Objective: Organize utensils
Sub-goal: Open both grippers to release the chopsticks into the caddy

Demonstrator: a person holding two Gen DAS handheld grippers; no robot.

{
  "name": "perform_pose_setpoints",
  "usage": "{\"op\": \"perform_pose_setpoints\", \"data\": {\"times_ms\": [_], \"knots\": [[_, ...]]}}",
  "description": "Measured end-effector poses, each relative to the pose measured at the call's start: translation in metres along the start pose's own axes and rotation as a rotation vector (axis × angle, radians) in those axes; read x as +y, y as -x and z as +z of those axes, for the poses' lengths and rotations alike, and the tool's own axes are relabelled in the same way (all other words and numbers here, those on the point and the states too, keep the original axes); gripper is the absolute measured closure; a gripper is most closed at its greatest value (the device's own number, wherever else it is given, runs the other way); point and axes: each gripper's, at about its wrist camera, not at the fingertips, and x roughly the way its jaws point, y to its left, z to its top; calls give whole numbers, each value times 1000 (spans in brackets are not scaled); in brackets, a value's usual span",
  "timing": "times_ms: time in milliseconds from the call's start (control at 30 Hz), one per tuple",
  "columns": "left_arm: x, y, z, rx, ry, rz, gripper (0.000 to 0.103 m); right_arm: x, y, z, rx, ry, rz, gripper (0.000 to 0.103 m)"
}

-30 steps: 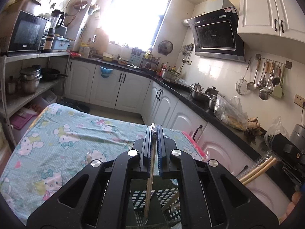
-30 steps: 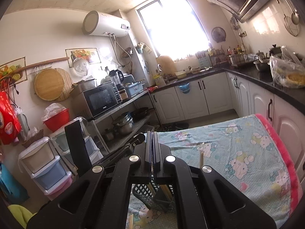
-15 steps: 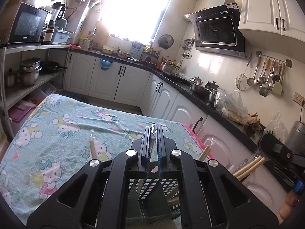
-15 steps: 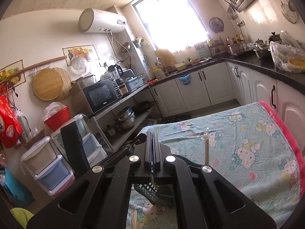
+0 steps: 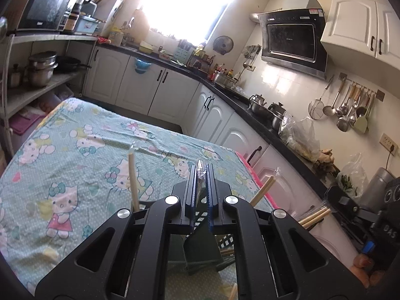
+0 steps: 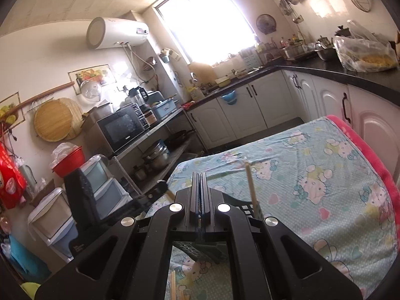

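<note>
In the lower centre of both views we see a dark slotted utensil basket (image 5: 200, 227) on the cartoon-print tablecloth (image 5: 75, 150), with wrapped chopsticks (image 5: 133, 182) standing upright in it. Our left gripper (image 5: 201, 175) is clenched on a thin plastic-wrapped piece at its tips, directly above the basket. Our right gripper (image 6: 199, 182) is closed tight; whether it pinches anything we cannot tell.
</note>
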Motion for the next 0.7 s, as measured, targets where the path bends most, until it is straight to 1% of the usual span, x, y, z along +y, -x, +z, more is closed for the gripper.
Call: {"op": "perform_pose_setpoints", "data": {"times_ms": [133,267,433,500,567,700], "knots": [[4,4,-3,6,21,2,100,-5,2,-4,1,-11,-21,101],[8,11,-6,10,42,-14,95,-10,8,-9,-7,-17,-49,101],[9,14,-9,18,46,-15,92,-16,12,-14,-1,-25,-72,101],[9,16,-10,19,50,-17,88,-18,13,-15,-1,-28,-79,97],[10,18,-11,17,49,-18,85,-20,15,-15,-4,-26,-87,89],[10,20,-13,24,47,-21,81,-21,19,-17,-8,-21,-99,84]]}}
